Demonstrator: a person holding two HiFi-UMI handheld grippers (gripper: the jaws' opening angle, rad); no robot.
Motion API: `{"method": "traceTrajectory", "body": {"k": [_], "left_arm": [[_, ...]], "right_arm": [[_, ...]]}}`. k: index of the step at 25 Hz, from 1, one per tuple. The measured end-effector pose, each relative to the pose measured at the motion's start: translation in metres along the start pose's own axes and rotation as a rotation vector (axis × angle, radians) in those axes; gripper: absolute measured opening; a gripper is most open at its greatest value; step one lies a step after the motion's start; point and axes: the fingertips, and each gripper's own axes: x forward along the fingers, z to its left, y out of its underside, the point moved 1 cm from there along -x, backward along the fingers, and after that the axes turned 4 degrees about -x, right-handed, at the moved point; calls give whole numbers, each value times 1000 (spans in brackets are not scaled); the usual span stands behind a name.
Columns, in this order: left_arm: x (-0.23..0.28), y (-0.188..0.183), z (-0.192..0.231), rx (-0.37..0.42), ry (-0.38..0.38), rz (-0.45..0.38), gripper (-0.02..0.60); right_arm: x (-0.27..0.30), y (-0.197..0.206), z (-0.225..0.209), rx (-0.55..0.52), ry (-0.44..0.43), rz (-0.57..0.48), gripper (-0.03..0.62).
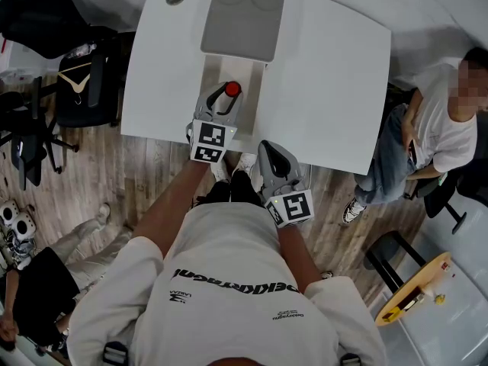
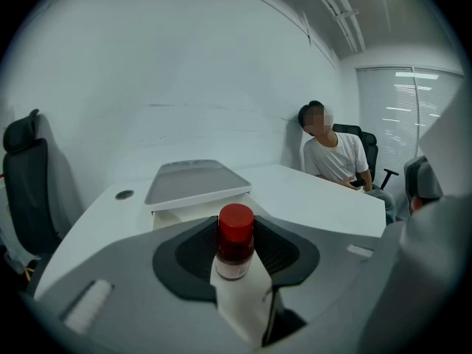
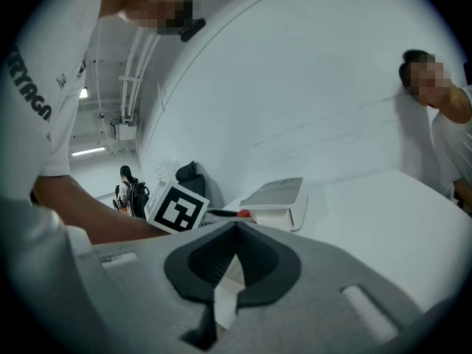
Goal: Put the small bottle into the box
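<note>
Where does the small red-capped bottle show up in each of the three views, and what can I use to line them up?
Head view: small bottle just above centre, between the jaws of the left gripper.
Left gripper view: dead centre, close up.
Right gripper view: only its red cap shows, tiny, just above the jaws at centre.
Shared landmark: the grey-lidded box, right behind the bottle.

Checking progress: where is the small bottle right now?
Head view, upper middle: the small bottle stands between the left gripper's jaws, at the near side of the box.
</note>
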Motion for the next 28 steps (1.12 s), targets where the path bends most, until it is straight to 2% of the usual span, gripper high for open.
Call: {"method": "traceTrajectory", "body": {"k": [19, 28], "left_arm": [[-4, -3, -1, -4, -7, -4, 183], [-14, -11, -4, -3, -10, -31, 183]], "right_arm": [[-3, 0, 3, -4, -2, -7, -3], [-8, 0, 8, -10, -10, -18, -3]]}}
